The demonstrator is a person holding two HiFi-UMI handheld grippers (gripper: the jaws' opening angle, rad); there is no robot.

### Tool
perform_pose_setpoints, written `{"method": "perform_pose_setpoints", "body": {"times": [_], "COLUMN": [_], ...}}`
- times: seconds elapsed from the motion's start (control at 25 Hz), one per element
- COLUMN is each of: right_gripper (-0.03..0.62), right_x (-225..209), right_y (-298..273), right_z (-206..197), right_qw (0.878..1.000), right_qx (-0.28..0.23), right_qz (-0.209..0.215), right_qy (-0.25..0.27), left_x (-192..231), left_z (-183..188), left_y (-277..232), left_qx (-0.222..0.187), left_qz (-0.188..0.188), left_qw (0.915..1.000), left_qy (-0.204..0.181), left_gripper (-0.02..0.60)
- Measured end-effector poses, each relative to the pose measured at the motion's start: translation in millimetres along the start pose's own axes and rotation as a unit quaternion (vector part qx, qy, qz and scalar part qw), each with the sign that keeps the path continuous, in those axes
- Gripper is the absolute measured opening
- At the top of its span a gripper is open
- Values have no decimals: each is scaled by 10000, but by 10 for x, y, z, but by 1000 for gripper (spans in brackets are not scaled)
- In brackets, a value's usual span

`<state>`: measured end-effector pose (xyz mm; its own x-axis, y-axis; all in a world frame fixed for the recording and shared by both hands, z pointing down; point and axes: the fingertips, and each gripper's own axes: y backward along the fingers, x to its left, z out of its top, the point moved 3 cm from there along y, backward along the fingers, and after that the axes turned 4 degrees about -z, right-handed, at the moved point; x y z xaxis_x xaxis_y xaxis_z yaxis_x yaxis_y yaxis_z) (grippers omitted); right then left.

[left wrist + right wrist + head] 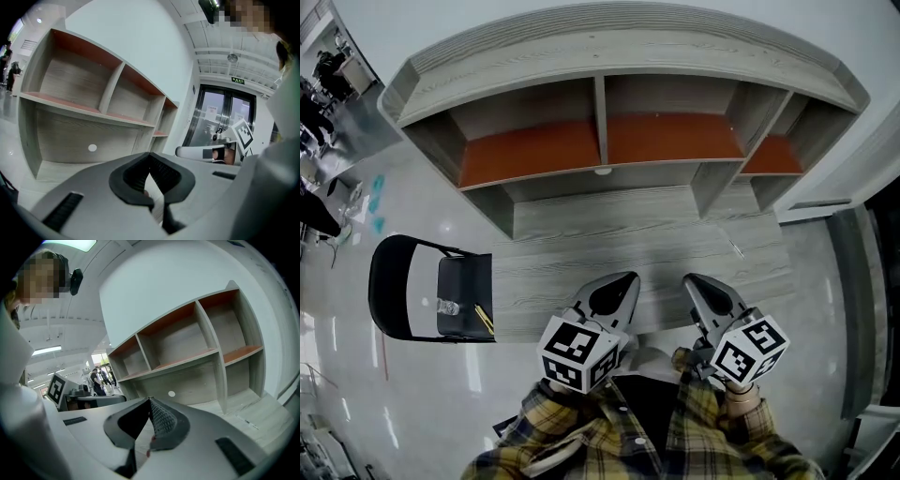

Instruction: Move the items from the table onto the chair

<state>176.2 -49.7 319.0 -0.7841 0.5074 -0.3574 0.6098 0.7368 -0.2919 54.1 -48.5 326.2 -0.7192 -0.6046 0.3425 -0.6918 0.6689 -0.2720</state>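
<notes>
The grey wooden table (pixel 619 246) lies almost bare below me. One thin small item (pixel 735 248) rests near its right end; it also shows in the right gripper view as a thin small item (pixel 248 422). A black chair (pixel 394 286) stands left of the table. On its seat lie a small clear object (pixel 447 307) and a yellow stick (pixel 484 319). My left gripper (pixel 623 279) (pixel 149 154) hovers over the table's front edge, shut, holding nothing. Beside it, my right gripper (pixel 694 279) (pixel 150 400) is also shut and empty.
A shelf hutch (pixel 602 122) with orange-backed compartments stands on the table's far side. Glossy floor (pixel 441 225) surrounds the chair. People stand far off at the top left (pixel 323 75). A glass door (pixel 220 117) appears in the left gripper view.
</notes>
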Motion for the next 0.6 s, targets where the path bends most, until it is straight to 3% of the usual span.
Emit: {"method": "perform_pose_setpoints", "body": {"times": [0.6], "right_gripper": [17], "right_x": [113], "right_y": [-44], "right_z": [-99], "right_qw": [9999], "right_qx": [128], "right_qz": [102], "right_qy": [-49], "left_x": [81], "left_z": [39], "left_y": [134], "left_qx": [-69], "left_qz": [92], "left_qw": [9999], "left_qy": [-47], "left_gripper": [3]}}
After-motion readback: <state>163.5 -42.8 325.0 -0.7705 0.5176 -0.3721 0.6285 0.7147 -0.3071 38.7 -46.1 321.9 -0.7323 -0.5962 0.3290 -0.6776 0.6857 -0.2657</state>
